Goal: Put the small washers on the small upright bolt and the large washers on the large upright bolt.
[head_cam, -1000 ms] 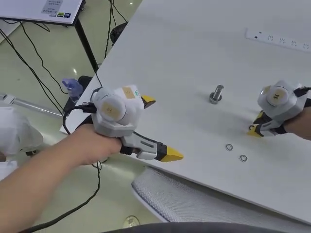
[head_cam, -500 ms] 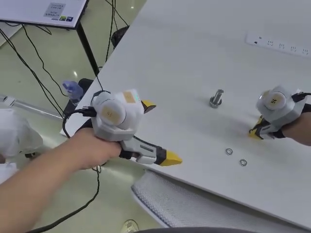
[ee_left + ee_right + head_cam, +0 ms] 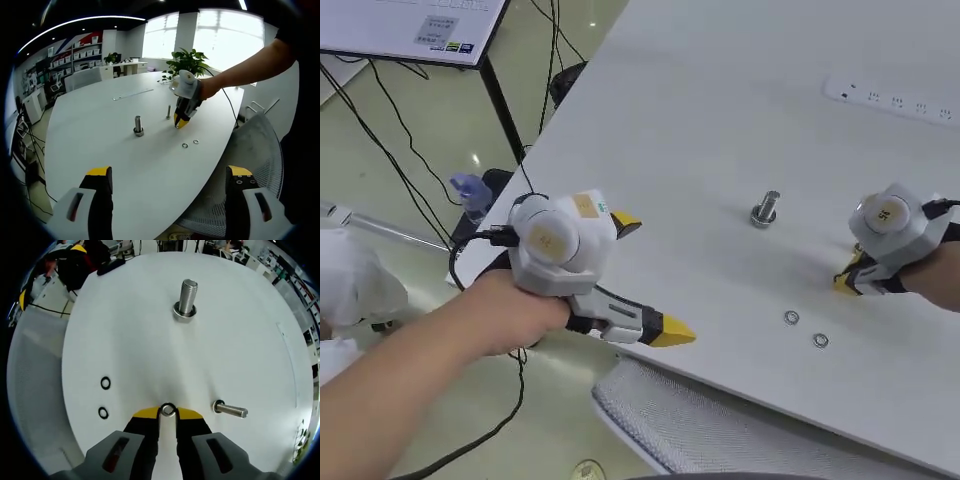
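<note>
The large upright bolt [image 3: 765, 210] stands mid-table, seen too in the right gripper view as the large bolt [image 3: 186, 300]. The small bolt [image 3: 230, 410] rises just right of my right gripper [image 3: 168, 412], whose jaws are shut on a washer [image 3: 168, 410] at table level. Two loose washers [image 3: 105, 383] [image 3: 103, 413] lie to its left; in the head view they are the washers [image 3: 791, 318] [image 3: 820, 340]. My right gripper [image 3: 847, 283] rests tips-down on the table. My left gripper [image 3: 648, 276] hovers at the table's near edge, open and holding nothing.
A white power strip [image 3: 895, 100] lies at the far side of the white table [image 3: 700, 120]. A mesh chair [image 3: 690, 420] sits below the near edge. Cables and a desk leg [image 3: 505, 95] stand on the floor to the left.
The head camera has drifted a little. Both grippers, the bolts and the loose washers keep their places.
</note>
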